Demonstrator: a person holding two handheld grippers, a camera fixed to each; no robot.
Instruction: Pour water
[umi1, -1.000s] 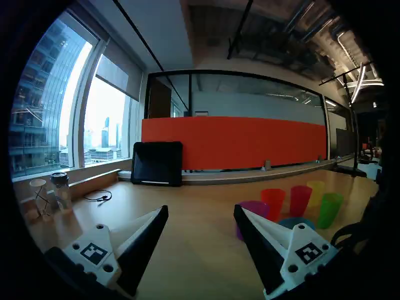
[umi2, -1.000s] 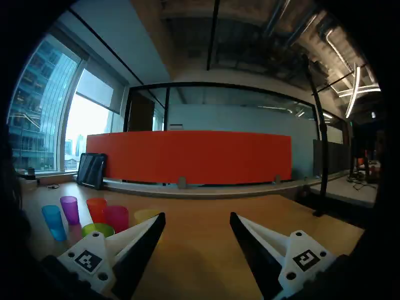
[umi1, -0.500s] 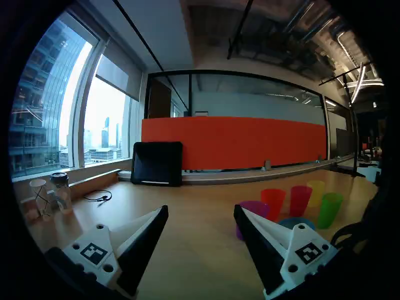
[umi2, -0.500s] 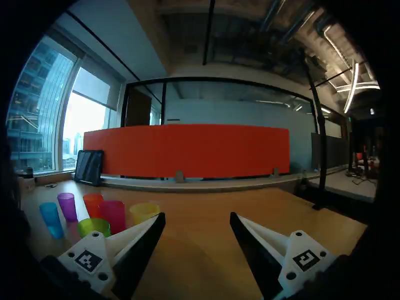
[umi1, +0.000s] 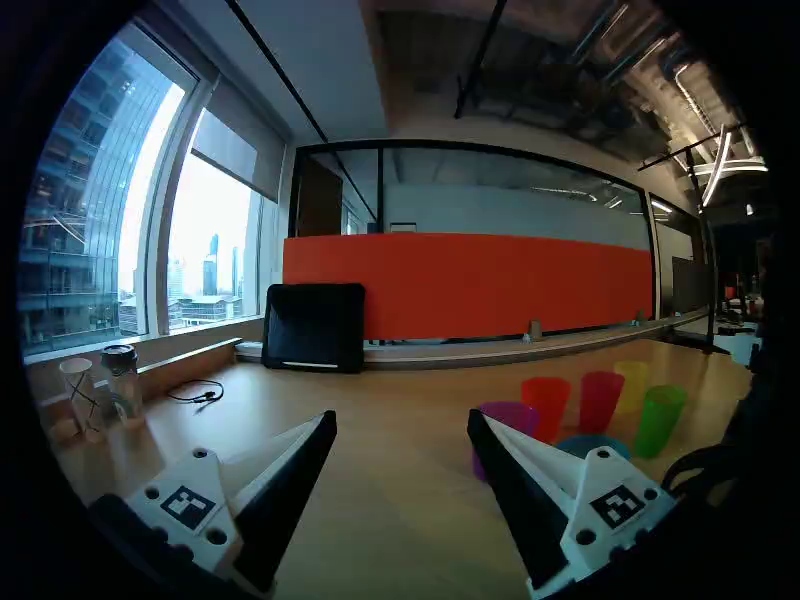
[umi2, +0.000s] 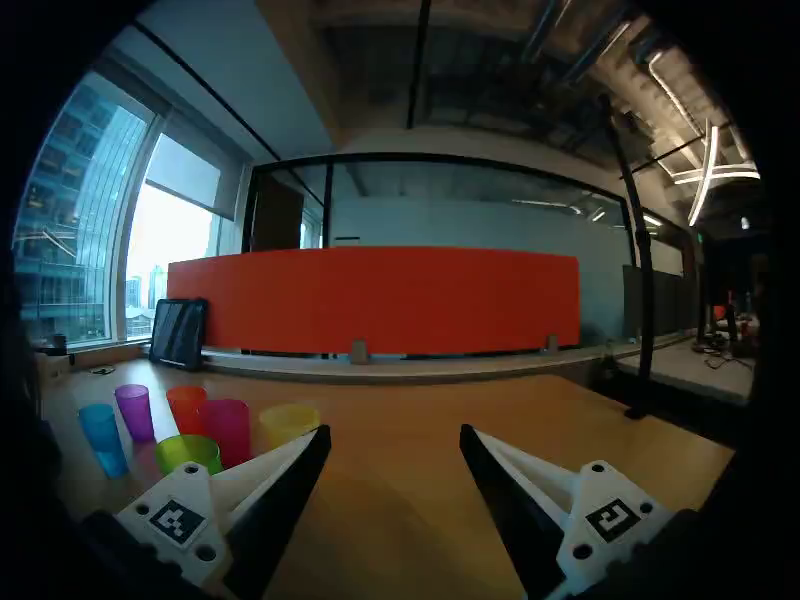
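Several coloured plastic cups stand grouped on the wooden table. In the left gripper view they sit at the right: purple cup, orange cup, pink cup, yellow cup, green cup and blue cup. My left gripper is open and empty, its right finger partly covering the purple and blue cups. In the right gripper view the same cups are at the left: blue cup, purple cup, orange cup, pink cup, yellow cup, green cup. My right gripper is open and empty.
A dark tablet leans against the orange partition at the table's back. A clear jar and a small glass stand by the window at the left, with a black cable nearby. A black pole rises at the right.
The right gripper view has tilted slightly, so the cups sit a little lower and nearer the left finger. The left gripper has not moved.
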